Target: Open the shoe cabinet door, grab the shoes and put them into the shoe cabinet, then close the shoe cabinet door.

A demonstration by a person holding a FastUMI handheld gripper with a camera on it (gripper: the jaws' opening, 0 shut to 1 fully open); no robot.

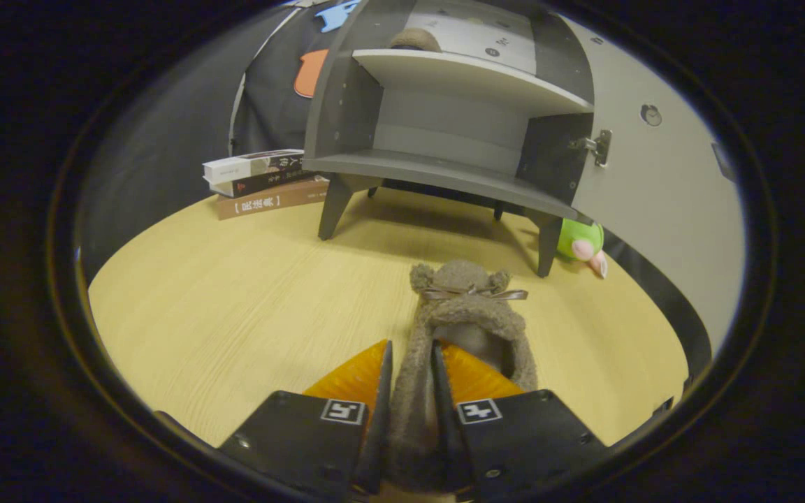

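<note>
A pale wooden table (235, 307) is spreading out ahead of me, with the shoe cabinet (444, 133) standing open beyond, its door (661, 188) swung wide to the right. I am holding the gripper (411, 367) nearly closed, both fingers pinching the side wall of a fuzzy brown slipper (469, 314) whose toe is pointing toward the cabinet. I am judging it light, soft and floppy, so gripping the collar edge seems sensible; it may sag when lifted.
</note>
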